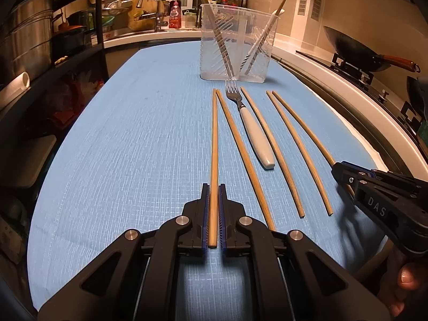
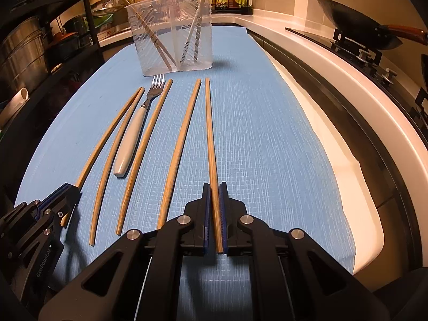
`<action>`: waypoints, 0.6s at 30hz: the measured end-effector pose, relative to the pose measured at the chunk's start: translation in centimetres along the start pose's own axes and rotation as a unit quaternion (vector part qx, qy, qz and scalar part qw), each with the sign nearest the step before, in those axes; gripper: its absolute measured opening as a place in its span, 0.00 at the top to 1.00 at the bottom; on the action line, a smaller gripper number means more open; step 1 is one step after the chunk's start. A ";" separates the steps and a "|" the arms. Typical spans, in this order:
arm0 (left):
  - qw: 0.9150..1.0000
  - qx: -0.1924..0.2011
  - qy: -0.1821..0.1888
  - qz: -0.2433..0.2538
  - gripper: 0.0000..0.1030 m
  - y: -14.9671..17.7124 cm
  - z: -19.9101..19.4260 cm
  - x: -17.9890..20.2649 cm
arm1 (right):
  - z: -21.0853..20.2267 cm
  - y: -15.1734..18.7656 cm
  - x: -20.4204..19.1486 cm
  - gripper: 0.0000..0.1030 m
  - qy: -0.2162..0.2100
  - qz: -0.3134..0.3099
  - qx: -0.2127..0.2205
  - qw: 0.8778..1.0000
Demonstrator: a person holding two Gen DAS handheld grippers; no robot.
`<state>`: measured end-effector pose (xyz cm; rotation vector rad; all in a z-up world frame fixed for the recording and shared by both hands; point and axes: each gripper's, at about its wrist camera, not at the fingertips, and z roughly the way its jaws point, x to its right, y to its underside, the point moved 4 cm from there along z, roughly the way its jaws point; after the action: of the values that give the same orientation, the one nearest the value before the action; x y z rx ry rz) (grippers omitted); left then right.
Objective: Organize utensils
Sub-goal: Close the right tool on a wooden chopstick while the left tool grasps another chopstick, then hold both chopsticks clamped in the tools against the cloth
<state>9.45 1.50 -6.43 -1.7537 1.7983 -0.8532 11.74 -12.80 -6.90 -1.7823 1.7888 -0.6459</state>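
Observation:
Several wooden chopsticks and a white-handled fork lie in a row on the blue cloth, pointing at a clear plastic utensil holder that holds a chopstick and white-handled utensils. My left gripper is shut on the near end of the leftmost chopstick. My right gripper is shut on the near end of the rightmost chopstick. The fork and the holder also show in the right wrist view. Each gripper shows in the other's view, the right and the left.
A white counter edge runs along the right of the cloth, with a stove and a wok beyond. A dark shelf with metal pots stands at the left. A sink with bottles lies behind the holder.

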 end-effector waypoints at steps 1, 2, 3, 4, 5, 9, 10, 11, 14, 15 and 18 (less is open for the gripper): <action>1.000 0.000 0.000 0.001 0.93 0.0 0.0 0.1 | 0.0 0.0 0.0 0.93 0.000 0.000 0.000 1.000; 1.000 0.001 0.000 0.002 0.93 0.0 0.0 0.1 | 0.0 0.0 0.0 0.93 0.000 0.000 0.000 1.000; 1.000 0.001 -0.001 0.003 0.93 0.0 0.1 0.1 | 0.0 0.0 0.0 0.93 0.000 0.000 0.000 1.000; 1.000 0.002 -0.001 0.003 0.93 0.0 0.0 0.1 | 0.0 0.0 0.0 0.93 0.000 0.000 0.000 1.000; 1.000 0.002 -0.001 0.004 0.93 0.0 0.0 0.1 | 0.0 -0.1 0.0 0.93 0.000 -0.001 0.000 1.000; 1.000 0.002 -0.002 0.004 0.93 0.0 0.0 0.2 | 0.0 -0.1 0.0 0.93 0.001 -0.002 0.001 1.000; 1.000 0.002 -0.002 0.003 0.93 0.0 0.0 0.2 | 0.0 -0.1 0.0 0.93 0.001 -0.001 0.000 1.000; 1.000 0.002 -0.001 0.003 0.93 0.0 0.0 0.2 | 0.0 -0.1 0.0 0.93 0.001 -0.001 0.000 1.000; 1.000 0.002 -0.002 0.004 0.93 0.0 0.0 0.1 | 0.0 -0.1 0.0 0.93 0.001 -0.001 0.000 1.000; 1.000 0.002 -0.002 0.004 0.93 0.0 0.0 0.2 | 0.0 -0.1 0.0 0.93 0.001 -0.001 0.000 1.000; 1.000 0.002 -0.002 0.004 0.93 0.0 0.0 0.2 | 0.0 -0.1 0.0 0.93 0.002 -0.003 0.001 1.000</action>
<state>9.48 1.33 -6.42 -1.7440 1.7986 -0.8488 11.78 -12.77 -6.82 -1.7876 1.7845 -0.6537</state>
